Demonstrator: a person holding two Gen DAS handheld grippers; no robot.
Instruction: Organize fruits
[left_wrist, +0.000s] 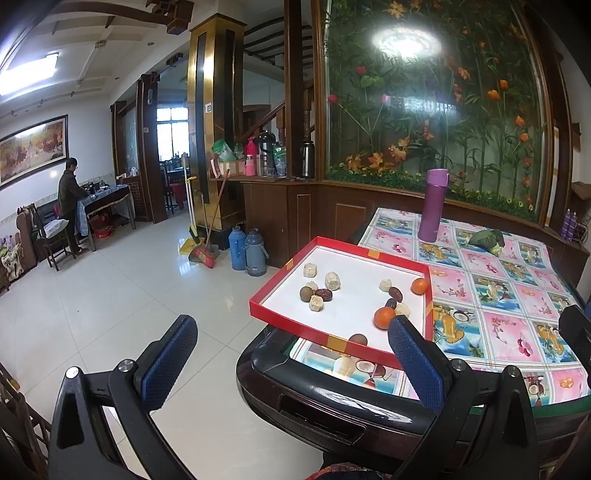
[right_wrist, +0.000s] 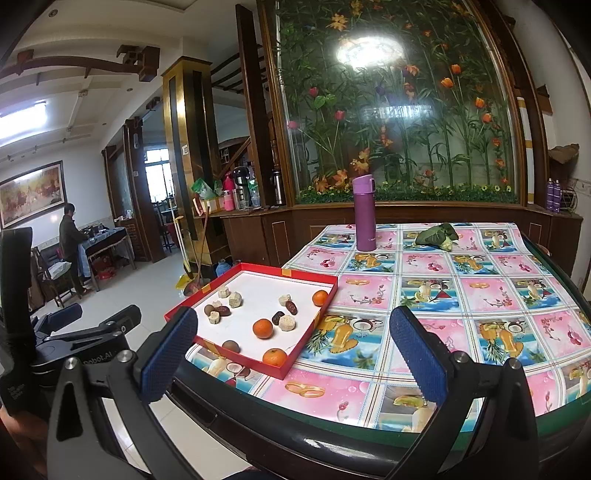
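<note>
Ribbed blue gripper (right_wrist: 293, 354) pads (parted), 3 oranges (right_wrist: 263, 328).

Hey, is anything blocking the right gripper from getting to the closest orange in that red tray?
Only the red tray's low near wall stands between. The right gripper is open and empty, and the closest orange sits in the tray's near corner against that wall. Coming in from above clears it; nothing lies on top of the orange.

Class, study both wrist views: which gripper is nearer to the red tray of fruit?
Left. The left gripper hangs at the table's edge right before the red tray, its right finger overlapping the tray. The right gripper is open over the tablecloth, with the tray off to its left.
</note>
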